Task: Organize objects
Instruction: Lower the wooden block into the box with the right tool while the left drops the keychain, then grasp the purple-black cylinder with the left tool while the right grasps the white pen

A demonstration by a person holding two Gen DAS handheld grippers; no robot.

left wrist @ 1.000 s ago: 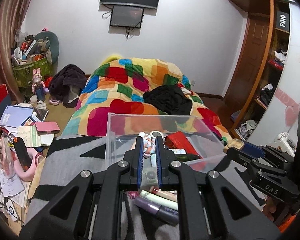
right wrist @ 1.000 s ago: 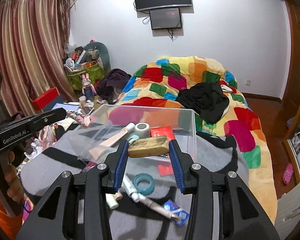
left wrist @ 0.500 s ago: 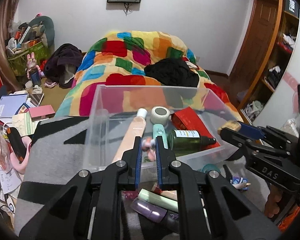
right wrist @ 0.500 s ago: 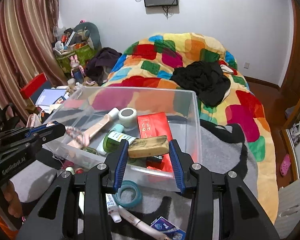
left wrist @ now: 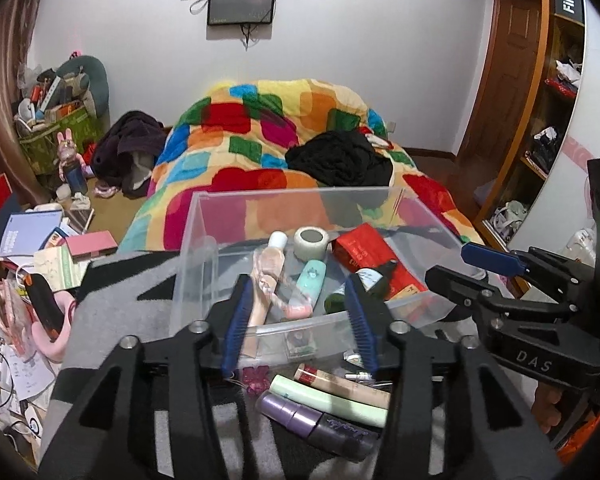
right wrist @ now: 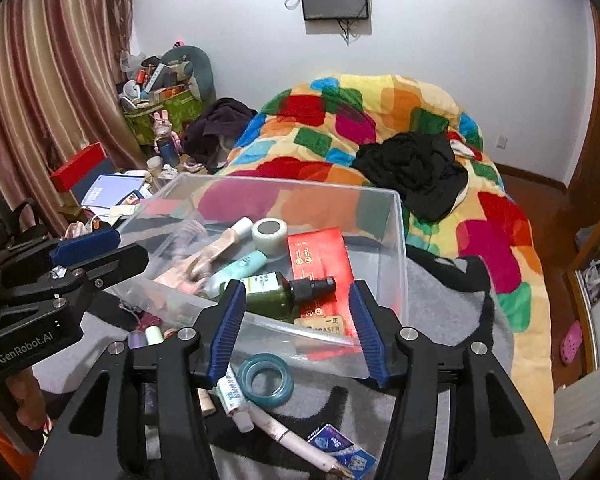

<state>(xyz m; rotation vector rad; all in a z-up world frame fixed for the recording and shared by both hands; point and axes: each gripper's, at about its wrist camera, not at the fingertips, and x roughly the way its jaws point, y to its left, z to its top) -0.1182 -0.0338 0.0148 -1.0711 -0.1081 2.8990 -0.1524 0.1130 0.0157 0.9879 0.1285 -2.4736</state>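
Note:
A clear plastic bin (left wrist: 198, 248) (right wrist: 398, 240) stands on a grey and black blanket. It holds a peach tube (left wrist: 266, 268), a white tape roll (left wrist: 311, 242) (right wrist: 269, 233), a mint tube (left wrist: 310, 280) (right wrist: 240, 268), a green bottle (right wrist: 276, 290), a red packet (right wrist: 318, 258) and a tan block (right wrist: 326, 326). My left gripper (left wrist: 296, 320) is open and empty over the bin's near wall. My right gripper (right wrist: 296, 328) is open and empty over the bin's near right corner.
Loose on the blanket before the bin lie a purple tube (left wrist: 312, 420), a pale green tube (left wrist: 328, 400), a teal tape ring (right wrist: 265, 378), a white tube (right wrist: 232, 396) and a blue packet (right wrist: 340, 448). A quilted bed (left wrist: 284, 132) lies behind; floor clutter is at left.
Both grippers have opened. The left one let go of its small pink item and the right one let go of the tan block; both now lie in the bin.

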